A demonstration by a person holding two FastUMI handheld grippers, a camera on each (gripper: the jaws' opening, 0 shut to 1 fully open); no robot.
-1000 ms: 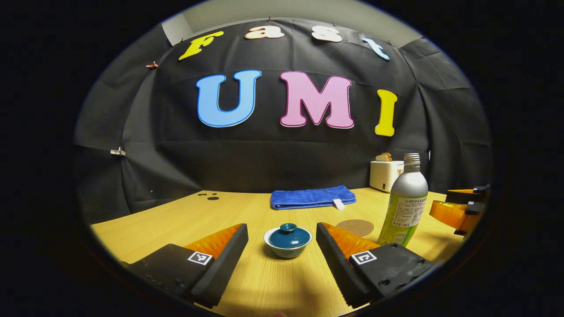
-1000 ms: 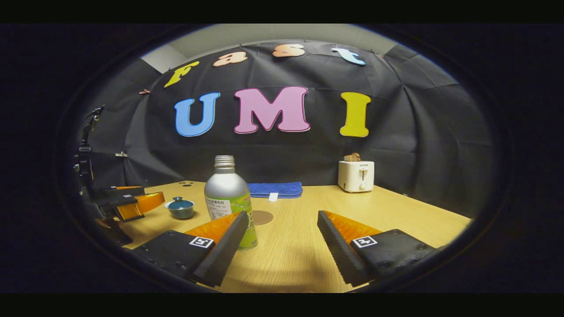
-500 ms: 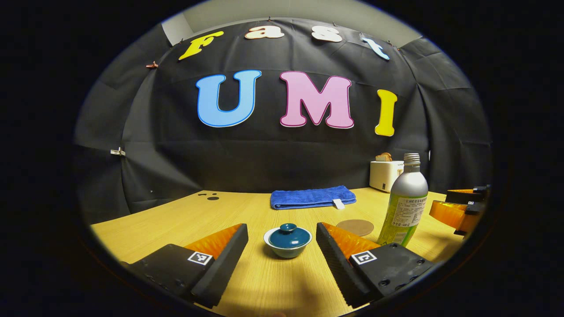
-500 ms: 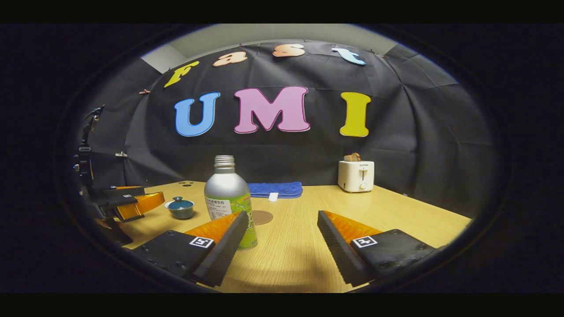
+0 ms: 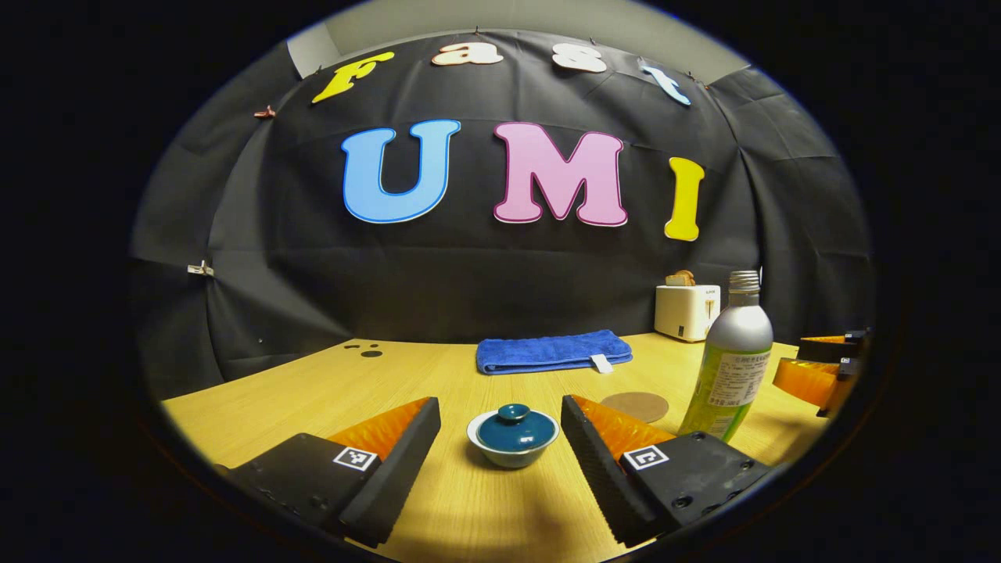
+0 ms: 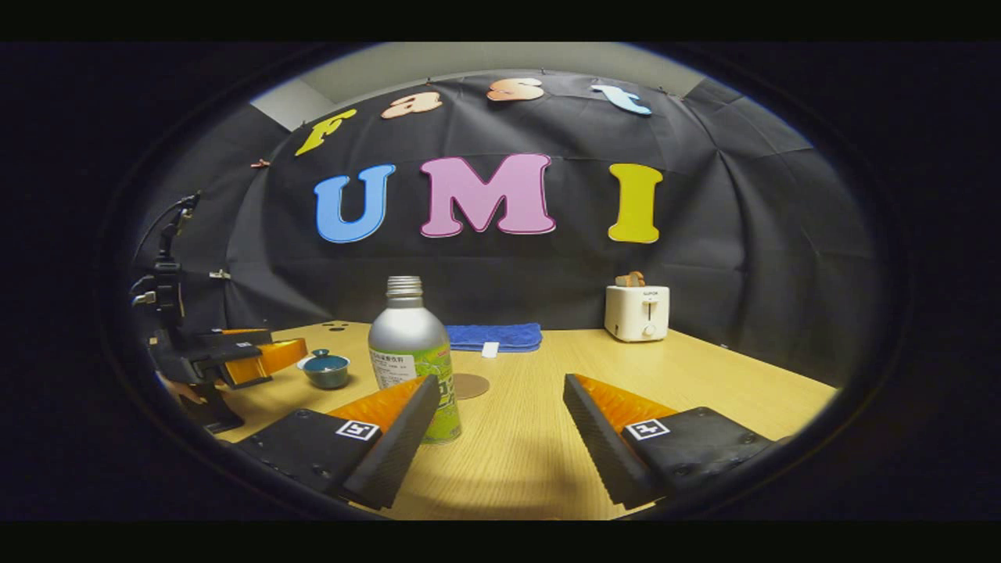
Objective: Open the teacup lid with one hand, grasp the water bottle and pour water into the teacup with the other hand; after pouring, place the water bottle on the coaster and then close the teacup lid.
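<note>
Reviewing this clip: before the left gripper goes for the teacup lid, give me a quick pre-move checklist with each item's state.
1. Lid seated on teacup: ok.
2. Left gripper open, cup between its fingers' line: ok.
3. Water bottle upright: ok.
4. Right gripper open: ok; centred on bottle: not ok, bottle sits by its left finger.
5. Coaster bare: ok.
6. Bottle cap off: ok, bare threaded neck shows.
</note>
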